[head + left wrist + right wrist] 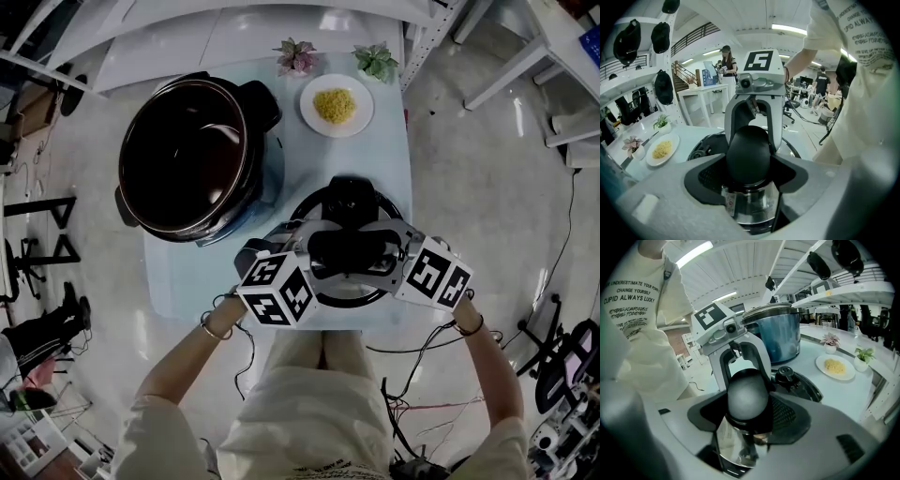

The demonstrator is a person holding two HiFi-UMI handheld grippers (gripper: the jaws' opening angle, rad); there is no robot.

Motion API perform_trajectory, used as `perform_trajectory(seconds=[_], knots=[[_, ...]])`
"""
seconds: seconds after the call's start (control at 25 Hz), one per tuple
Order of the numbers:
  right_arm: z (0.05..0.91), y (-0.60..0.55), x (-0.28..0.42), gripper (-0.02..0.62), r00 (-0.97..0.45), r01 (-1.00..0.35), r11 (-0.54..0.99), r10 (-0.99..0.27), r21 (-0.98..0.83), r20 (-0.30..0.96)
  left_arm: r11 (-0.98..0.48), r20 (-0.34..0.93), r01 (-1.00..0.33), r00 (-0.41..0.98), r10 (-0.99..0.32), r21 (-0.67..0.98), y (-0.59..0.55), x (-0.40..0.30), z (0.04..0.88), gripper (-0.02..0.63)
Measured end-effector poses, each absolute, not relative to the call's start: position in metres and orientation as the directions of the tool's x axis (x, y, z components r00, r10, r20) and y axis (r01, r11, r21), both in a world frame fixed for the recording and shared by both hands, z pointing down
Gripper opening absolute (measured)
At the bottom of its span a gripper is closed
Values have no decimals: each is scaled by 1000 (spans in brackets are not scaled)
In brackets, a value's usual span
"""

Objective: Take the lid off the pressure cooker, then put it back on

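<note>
Lid (349, 199) sits on table (384, 159) beside open cooker (266, 178). I see left gripper (311, 251) and right gripper (389, 251) each clamped on opposite ends of its handle (349, 246).

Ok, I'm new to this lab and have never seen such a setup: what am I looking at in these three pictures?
No robot here: a person holds a two-jaw gripper in each hand. The head view comes from a camera on the person's head, looking down. The other two come from cameras riding on the left gripper and the right gripper, each looking along its own jaws. The marker cubes are parts of the grippers. On the table stand an open pressure cooker, a plate of yellow food and two small potted plants. The lid lies on the table nearest the person, off the cooker. Both grippers have its black handle between their jaws, one from each end. The right looks closed on it; whether the left's pads press I cannot tell.
</note>
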State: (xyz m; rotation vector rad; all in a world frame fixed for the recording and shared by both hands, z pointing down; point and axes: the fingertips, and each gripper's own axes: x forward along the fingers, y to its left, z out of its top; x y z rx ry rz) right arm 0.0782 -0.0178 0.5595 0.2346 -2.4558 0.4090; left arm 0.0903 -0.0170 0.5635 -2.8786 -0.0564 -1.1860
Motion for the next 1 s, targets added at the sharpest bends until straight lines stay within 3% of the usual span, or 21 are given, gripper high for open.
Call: perform_trajectory(seconds=[0.36, 1.0], knots=[[537, 10, 76, 275, -783, -240, 937, -32, -254, 622, -999, 696, 10, 717, 30, 32, 11, 88, 542, 290], [460, 13, 63, 275, -791, -194, 966, -51, -172, 609, -998, 683, -24, 728, -59, -61, 13, 75, 464, 290]])
